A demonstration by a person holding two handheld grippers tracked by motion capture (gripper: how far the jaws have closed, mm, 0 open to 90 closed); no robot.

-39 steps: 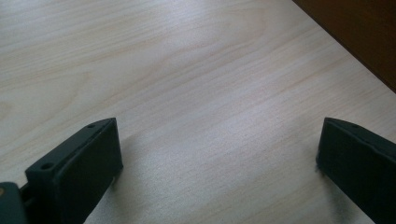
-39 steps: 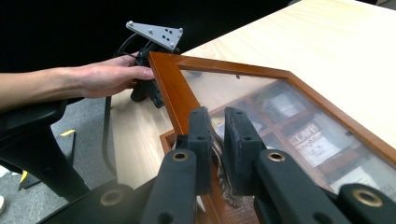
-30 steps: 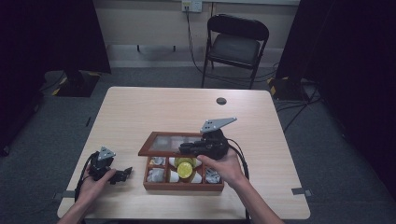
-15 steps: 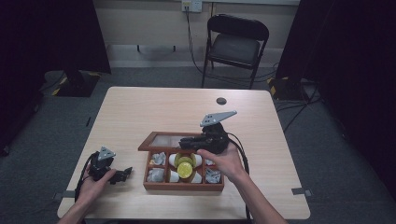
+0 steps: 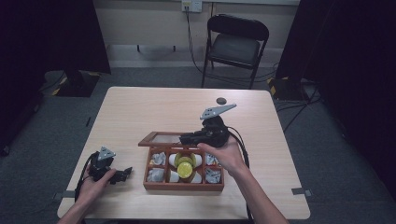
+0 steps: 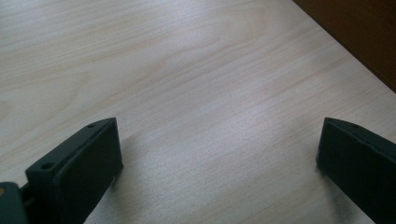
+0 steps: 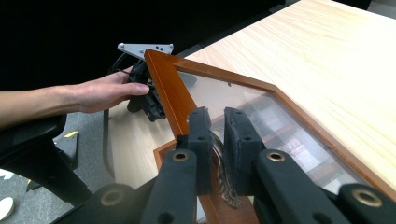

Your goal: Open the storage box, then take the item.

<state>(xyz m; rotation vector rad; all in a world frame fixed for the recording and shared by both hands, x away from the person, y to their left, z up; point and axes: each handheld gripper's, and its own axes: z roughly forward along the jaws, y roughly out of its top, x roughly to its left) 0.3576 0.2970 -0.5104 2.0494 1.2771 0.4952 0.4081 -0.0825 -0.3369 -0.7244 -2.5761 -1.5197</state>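
A wooden box (image 5: pixel 183 184) with small compartments stands on the counter (image 5: pixel 154 109), near the person's edge and a little right of the middle. Its lid (image 7: pixel 261 116), a wooden frame with a glass pane, is hinged at the far side and stands half raised.

The right gripper (image 7: pixel 215 128) is at the front rail of this lid. Its fingers (image 7: pixel 201 135) are nearly closed, and a small ornate metal latch (image 7: pixel 223 179) lies between them. They seem to pinch this latch or the rail edge, but contact is not clearly visible. The lid's long axis runs across the counter, parallel to the near edge, and the hinge lies beyond the fingers. So the judgement is that any further move must swing the rail around that hinge line. The right hand is clearly the nearer one.

The left gripper (image 5: pixel 108 170) rests on the counter, well apart to the left of the box. Its fingers (image 6: pixel 79 172) are wide open with only bare wood between them.

The compartments hold pale wrapped items and one yellow-green round object (image 5: pixel 184 170). What they are is hard to tell. The right hand (image 5: pixel 223 151) covers part of the box.
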